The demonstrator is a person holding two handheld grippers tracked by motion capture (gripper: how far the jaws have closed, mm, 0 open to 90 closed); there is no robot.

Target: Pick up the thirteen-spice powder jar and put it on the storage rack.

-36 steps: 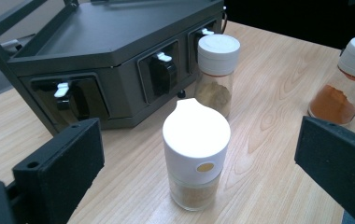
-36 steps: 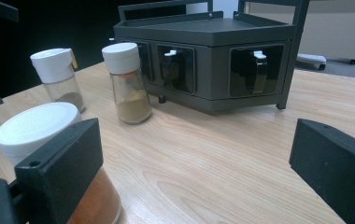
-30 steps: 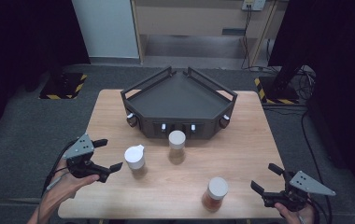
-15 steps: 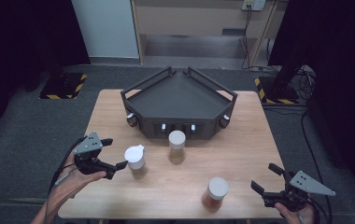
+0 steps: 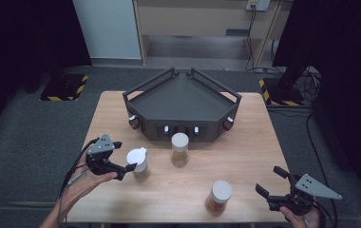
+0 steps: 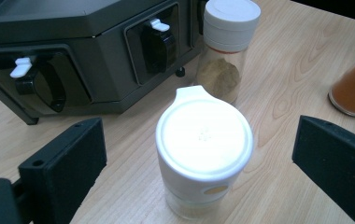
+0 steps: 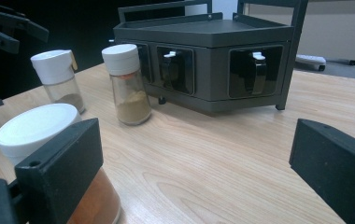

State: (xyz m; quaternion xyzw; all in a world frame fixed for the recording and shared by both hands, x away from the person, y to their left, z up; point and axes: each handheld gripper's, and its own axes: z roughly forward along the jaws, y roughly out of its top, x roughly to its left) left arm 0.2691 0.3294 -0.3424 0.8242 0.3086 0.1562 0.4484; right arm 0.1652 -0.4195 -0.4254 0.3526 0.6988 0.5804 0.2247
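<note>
The left claw has moved in toward the white-capped jar and now stands open around it, jaws on both sides but not touching; the jar stands upright on the worktop, so closing seems next; the right claw waits open

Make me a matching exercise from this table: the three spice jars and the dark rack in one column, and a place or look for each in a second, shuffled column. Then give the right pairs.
Things:
1. jar with tabbed lid
2. tan-powder jar
3. orange-powder jar
4. dark rack

Descriptions:
A. at the far middle of the table, with white latches on its front
B. near the front edge, beside the open right gripper
C. between the open jaws of the left gripper, not yet gripped
D. upright just in front of the rack, white cap on

Pairs: 1-C, 2-D, 3-B, 4-A
</note>
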